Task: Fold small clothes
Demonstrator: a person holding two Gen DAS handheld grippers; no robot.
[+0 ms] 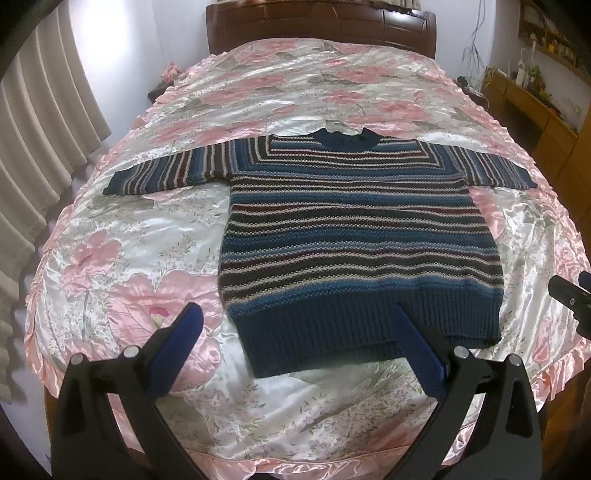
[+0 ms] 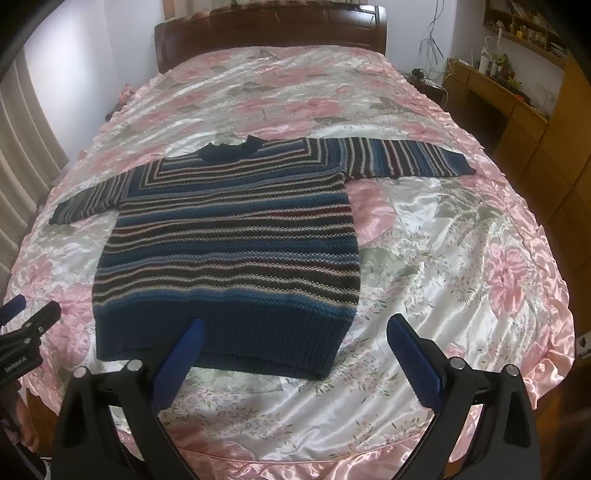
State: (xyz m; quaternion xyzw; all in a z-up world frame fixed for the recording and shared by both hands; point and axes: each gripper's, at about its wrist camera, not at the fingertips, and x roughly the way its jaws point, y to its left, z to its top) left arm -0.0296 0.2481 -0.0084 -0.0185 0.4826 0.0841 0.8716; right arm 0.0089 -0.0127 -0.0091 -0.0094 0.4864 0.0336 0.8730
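- The bed (image 1: pixel 258 92) fills both views, covered by a shiny quilt with pink flowers; a dark wooden headboard (image 1: pixel 321 26) stands at the end far from the sweater.
- The sweater (image 1: pixel 354 236), a striped knit in blue, dark and cream, lies flat and unfolded on the bed's near half, collar toward the headboard, ribbed hem toward the cameras, both sleeves spread straight out to the sides.
- Curtains (image 1: pixel 40 122) hang left of the bed; a wooden desk (image 2: pixel 509 107) with small clutter stands right of it.
- The left tongs (image 1: pixel 295 321) hang above the sweater's hem near its left corner, blue pads wide apart, holding nothing.
- The right tongs (image 2: pixel 295 332) hang above the hem's right corner, spread wide too, empty.
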